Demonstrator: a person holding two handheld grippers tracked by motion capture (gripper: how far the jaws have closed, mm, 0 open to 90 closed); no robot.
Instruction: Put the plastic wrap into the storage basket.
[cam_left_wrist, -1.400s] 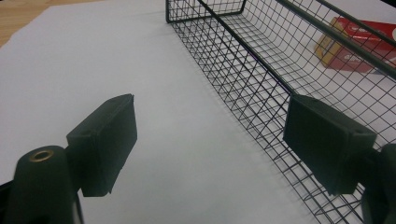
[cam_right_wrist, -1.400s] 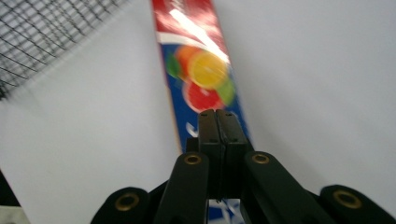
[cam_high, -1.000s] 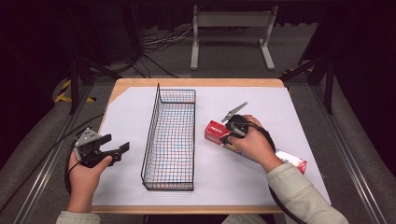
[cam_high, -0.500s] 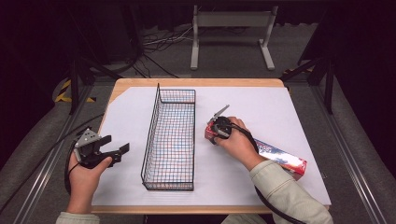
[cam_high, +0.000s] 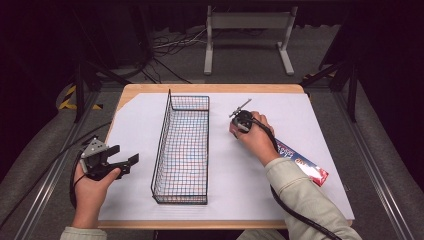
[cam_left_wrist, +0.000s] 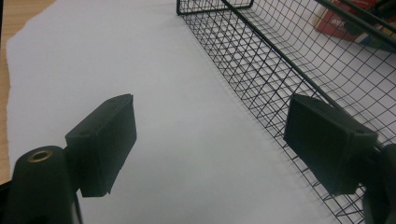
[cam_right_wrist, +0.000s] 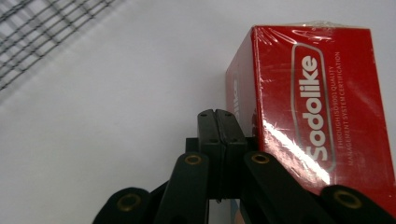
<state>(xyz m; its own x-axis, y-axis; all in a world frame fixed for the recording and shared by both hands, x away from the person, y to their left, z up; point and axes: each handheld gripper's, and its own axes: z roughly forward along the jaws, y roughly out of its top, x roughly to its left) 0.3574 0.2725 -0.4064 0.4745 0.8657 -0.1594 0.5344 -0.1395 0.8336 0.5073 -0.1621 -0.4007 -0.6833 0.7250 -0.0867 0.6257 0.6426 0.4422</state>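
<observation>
Since a second ago the right tongs have slid from the right part of the table toward the wire basket, pushing the red box along, and a blue-and-red tube that the hand covered now lies bare behind the forearm. Biggest first: the wooden table carries a white sheet, with the long black wire basket standing in the middle of it. That red box (wrapped in shiny film, "Sodolike" printed on it) sits on the sheet just right of the basket. In the right gripper view the right tongs are pressed together, nothing between them, right up against the box's side. Over at the left edge, the left tongs are spread apart and hold nothing.
</observation>
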